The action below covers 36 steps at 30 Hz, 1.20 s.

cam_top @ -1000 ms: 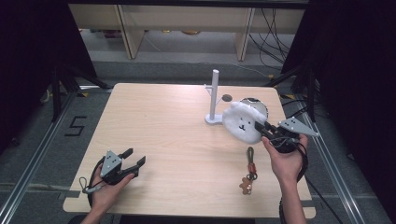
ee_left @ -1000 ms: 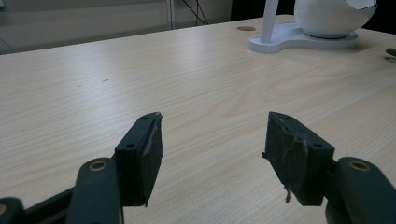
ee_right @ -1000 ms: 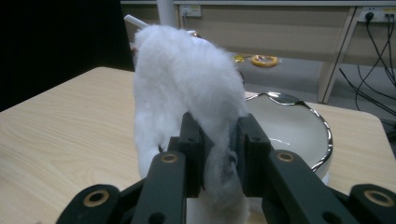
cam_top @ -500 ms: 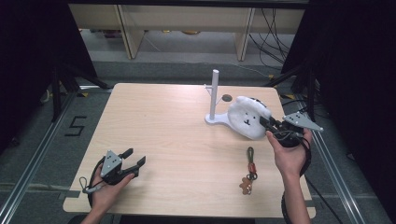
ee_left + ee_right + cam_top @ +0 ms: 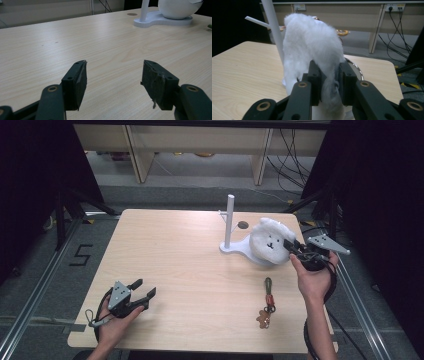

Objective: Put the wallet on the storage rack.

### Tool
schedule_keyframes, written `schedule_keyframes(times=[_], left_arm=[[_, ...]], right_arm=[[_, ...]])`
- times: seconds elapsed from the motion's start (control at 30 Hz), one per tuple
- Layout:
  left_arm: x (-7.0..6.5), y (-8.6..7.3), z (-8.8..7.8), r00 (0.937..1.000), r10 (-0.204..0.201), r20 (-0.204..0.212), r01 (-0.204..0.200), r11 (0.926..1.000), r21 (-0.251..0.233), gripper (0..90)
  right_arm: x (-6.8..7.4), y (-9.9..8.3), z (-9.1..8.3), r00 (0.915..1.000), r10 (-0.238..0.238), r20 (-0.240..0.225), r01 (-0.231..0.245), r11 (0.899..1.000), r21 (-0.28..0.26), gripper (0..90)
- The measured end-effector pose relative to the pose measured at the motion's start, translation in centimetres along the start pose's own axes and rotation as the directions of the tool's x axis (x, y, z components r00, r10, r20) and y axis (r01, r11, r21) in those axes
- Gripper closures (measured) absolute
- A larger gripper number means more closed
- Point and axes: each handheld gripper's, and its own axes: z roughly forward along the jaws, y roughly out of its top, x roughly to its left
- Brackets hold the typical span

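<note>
Our right gripper [image 5: 294,248] pinches plush [image 5: 270,241] edge, lifted over stand [image 5: 230,227] base. Post rises just left of plush, so we carry leftward. Our left gripper [image 5: 145,289] idle, jaws wide, well apart.

Each gripper, left [image 5: 141,294] and right [image 5: 292,247], has a black body, two black jaws with flat, worn dark pads, and brass-coloured pivot screws. A grey three-cornered plate sits on top of each. A black cable trails from each; the forearms are bare.
</note>
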Motion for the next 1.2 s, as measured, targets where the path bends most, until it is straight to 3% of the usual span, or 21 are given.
schedule_keyframes(times=[0.03, 0.27, 0.3, 0.33, 0.43, 0.47, 0.57, 0.6, 0.7, 0.73, 0.8, 0.83, 0.9, 1.1, 1.13, 1.17, 1.2], left_arm=[[0.0, 0.0, 0.0, 1.0, 0.0, 0.0, 0.0, 1.0, 0.0, 36.4], [0.0, 0.0, 0.0, 1.0, -0.003, 0.0, 0.003, 1.0, -0.002, 36.4], [0.0, 0.0, 0.0, 1.0, -0.003, 0.0, 0.003, 1.0, -0.002, 36.4], [0.1, -0.1, 0.1, 1.0, -0.005, 0.006, 0.005, 0.9999, -0.014, 36.3], [0.1, 0.0, 0.0, 1.0, -0.007, 0.001, 0.007, 1.0, -0.005, 36.3], [0.1, 0.0, 0.0, 1.0, -0.008, 0.001, 0.008, 1.0, -0.004, 36.3], [0.0, 0.0, 0.0, 1.0, -0.007, 0.0, 0.007, 1.0, -0.003, 36.4], [0.1, 0.0, 0.0, 1.0, -0.006, 0.001, 0.006, 1.0, -0.003, 36.3], [0.0, 0.0, 0.0, 1.0, -0.008, 0.0, 0.008, 1.0, -0.004, 36.3], [0.0, 0.0, 0.0, 1.0, -0.007, 0.0, 0.007, 1.0, -0.003, 36.3], [0.1, 0.0, 0.0, 1.0, -0.006, 0.001, 0.006, 1.0, -0.003, 36.3], [0.1, 0.0, 0.0, 1.0, -0.006, 0.001, 0.006, 1.0, -0.004, 36.3], [0.1, 0.0, 0.0, 1.0, -0.005, 0.002, 0.005, 1.0, -0.004, 36.3], [0.0, 0.0, 0.0, 1.0, -0.003, 0.002, 0.003, 1.0, -0.004, 36.4], [0.0, -0.1, 0.1, 1.0, -0.005, 0.008, 0.005, 0.9999, -0.014, 36.3], [0.0, 0.0, 0.0, 1.0, -0.003, 0.003, 0.003, 1.0, -0.008, 36.4], [0.0, 0.0, 0.0, 1.0, -0.001, 0.001, 0.001, 1.0, -0.002, 36.3]], right_arm=[[0.0, 0.1, 0.1, 0.9997, 0.026, 0.006, -0.026, 1.0, 0.0, 75.8], [-1.0, 0.3, 1.2, 0.9997, 0.01, 0.023, -0.01, 1.0, 0.016, 75.8], [-0.8, 0.4, 1.3, 0.9989, 0.037, 0.03, -0.038, 0.999, 0.023, 75.8], [-1.2, 0.4, 1.5, 0.9994, -0.002, 0.035, 0.001, 1.0, 0.025, 75.8], [-1.6, 0.4, 2.2, 0.9993, 0.012, 0.035, -0.013, 0.999, 0.044, 75.8], [-1.9, 0.4, 2.4, 0.9993, -0.006, 0.036, 0.004, 0.999, 0.054, 75.8], [-2.0, 0.7, 2.9, 0.9987, 0.022, 0.047, -0.026, 0.996, 0.082, 75.8], [-2.2, 0.8, 3.2, 0.999, 0.004, 0.045, -0.008, 0.996, 0.083, 75.8], [-2.3, 1.0, 3.7, 0.9987, 0.013, 0.05, -0.018, 0.995, 0.103, 75.7], [-2.5, 1.0, 4.0, 0.9986, -0.022, 0.047, 0.017, 0.994, 0.112, 75.7], [-2.4, 1.0, 4.4, 0.9986, -0.012, 0.052, 0.005, 0.991, 0.133, 75.7], [-2.6, 1.0, 4.6, 0.9982, -0.035, 0.049, 0.029, 0.99, 0.135, 75.7], [-2.6, 0.9, 5.1, 0.9982, -0.033, 0.05, 0.025, 0.987, 0.158, 75.5], [-2.9, 0.6, 6.5, 0.9921, -0.112, 0.057, 0.1, 0.977, 0.189, 74.4], [-2.9, 0.6, 6.6, 0.9895, -0.13, 0.063, 0.114, 0.97, 0.214, 74.0], [-2.7, 0.5, 6.7, 0.991, -0.11, 0.077, 0.09, 0.97, 0.226, 73.6], [-3.0, 0.5, 6.9, 0.9882, -0.131, 0.079, 0.11, 0.968, 0.227, 73.1]])
